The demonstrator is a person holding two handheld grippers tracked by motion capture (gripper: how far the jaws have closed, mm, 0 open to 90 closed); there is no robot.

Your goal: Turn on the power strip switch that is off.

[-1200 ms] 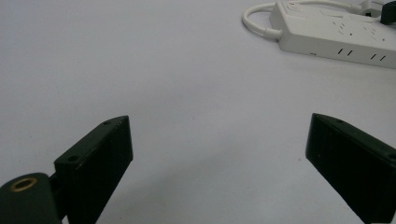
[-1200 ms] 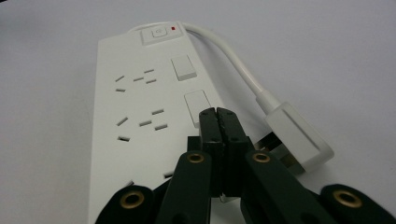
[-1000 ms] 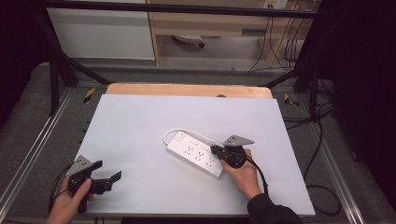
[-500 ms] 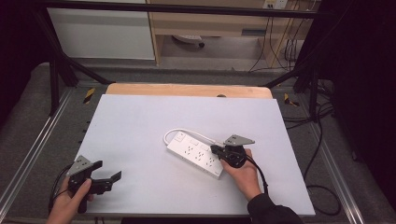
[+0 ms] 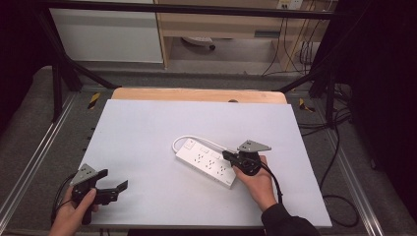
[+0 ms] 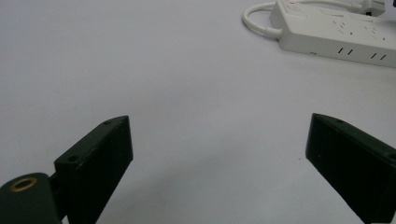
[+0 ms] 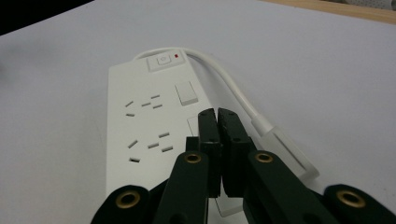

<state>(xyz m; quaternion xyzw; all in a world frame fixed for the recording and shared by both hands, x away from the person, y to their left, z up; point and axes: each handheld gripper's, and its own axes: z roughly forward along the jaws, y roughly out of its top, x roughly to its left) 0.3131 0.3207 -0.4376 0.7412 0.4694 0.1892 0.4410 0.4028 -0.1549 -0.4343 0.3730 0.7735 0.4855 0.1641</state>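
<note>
A white power strip [image 5: 209, 162] lies slantwise near the middle of the grey desk [image 5: 147, 128], its white cord [image 5: 196, 139] looping out from the switch end and running back along the far side. In the right claw view the strip's master switch [image 7: 162, 60] with its small red light sits at the far end, and a white rocker switch [image 7: 186, 92] lies just ahead of the jaws.

The right claw [image 5: 227, 155] is over the strip's right half, with its jaws pressed together and nothing between them. In the right claw view the joined tips [image 7: 217, 117] hang above, or perhaps just on, the second small switch; whether they touch it cannot be told. The left claw [image 5: 118, 187] rests well apart from the strip at the desk's near left corner, jaws spread wide and empty, as the left claw view [image 6: 217, 154] shows above bare desk.

By my reading the step in hand is pressing one of the strip's switches with the closed jaw tips used as a single poking finger. The next move calls for a short, straight push down onto the rocker, kept centred so the tips do not slide off onto the sockets [image 7: 144, 105]. The strip is light and unheld, so it may skid or tip; the idle left claw could steady it
</note>
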